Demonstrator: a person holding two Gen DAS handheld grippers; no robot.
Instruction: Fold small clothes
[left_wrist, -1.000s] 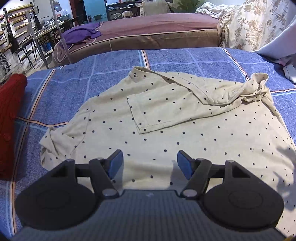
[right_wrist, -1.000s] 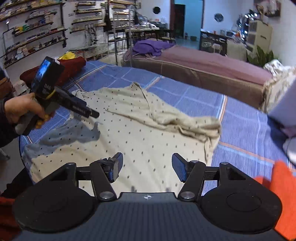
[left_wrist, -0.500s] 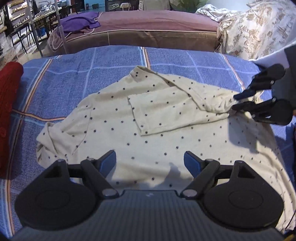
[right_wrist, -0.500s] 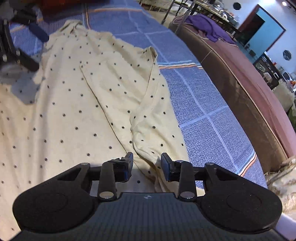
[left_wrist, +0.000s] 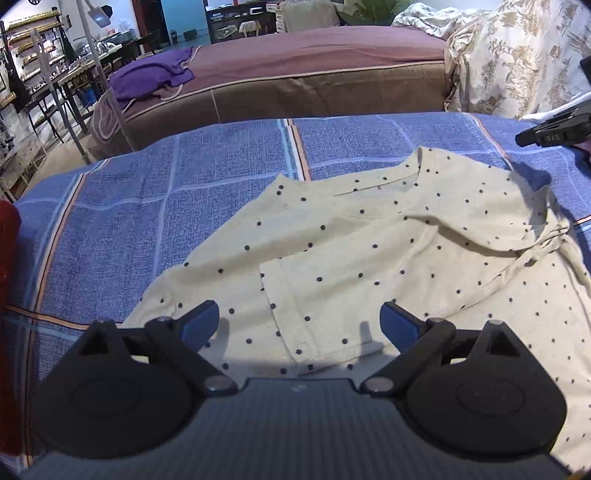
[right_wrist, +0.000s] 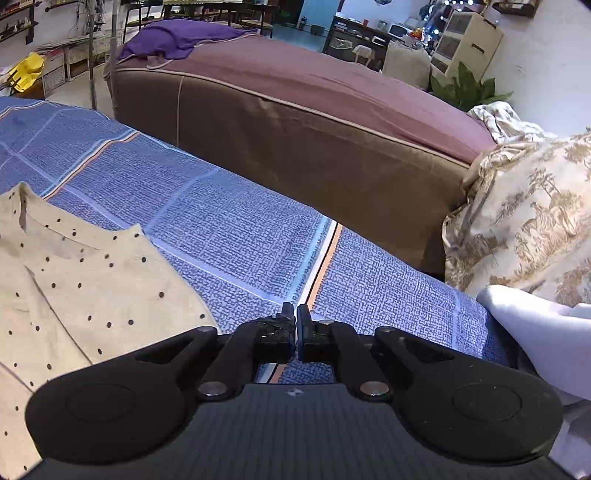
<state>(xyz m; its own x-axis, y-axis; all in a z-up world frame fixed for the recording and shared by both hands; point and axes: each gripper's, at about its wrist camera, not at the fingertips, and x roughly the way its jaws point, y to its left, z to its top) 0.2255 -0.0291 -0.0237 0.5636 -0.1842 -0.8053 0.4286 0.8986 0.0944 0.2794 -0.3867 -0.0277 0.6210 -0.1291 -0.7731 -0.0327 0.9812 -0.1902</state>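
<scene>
Garment: cream short-sleeved shirt with small dark dots (left_wrist: 369, 266), lying on the bed's blue checked cover (left_wrist: 147, 206); in the left wrist view it fills the centre and runs off toward 4 o'clock.
Fold state: one sleeve already laid inward across the body; the side toward 3 o'clock is rumpled in a ridge.
Left tool (left_wrist: 299, 321): jaws wide apart, having just been opening; it hovers over the folded-in sleeve's hem, no cloth pinched between them.
Right tool (right_wrist: 296, 328): jaws have just been closing and now stand together; no cloth shows between them. It sits over bare cover, the shirt off at 9 o'clock in its view.
Step in hand: judged to be side folds, partly done.
Next move: likely the left tool taking an edge or corner; needs a clean pinch of the layers and a flat carry across.
Surroundings: brown sofa with purple cloth (right_wrist: 177, 40) at 12 o'clock.
</scene>
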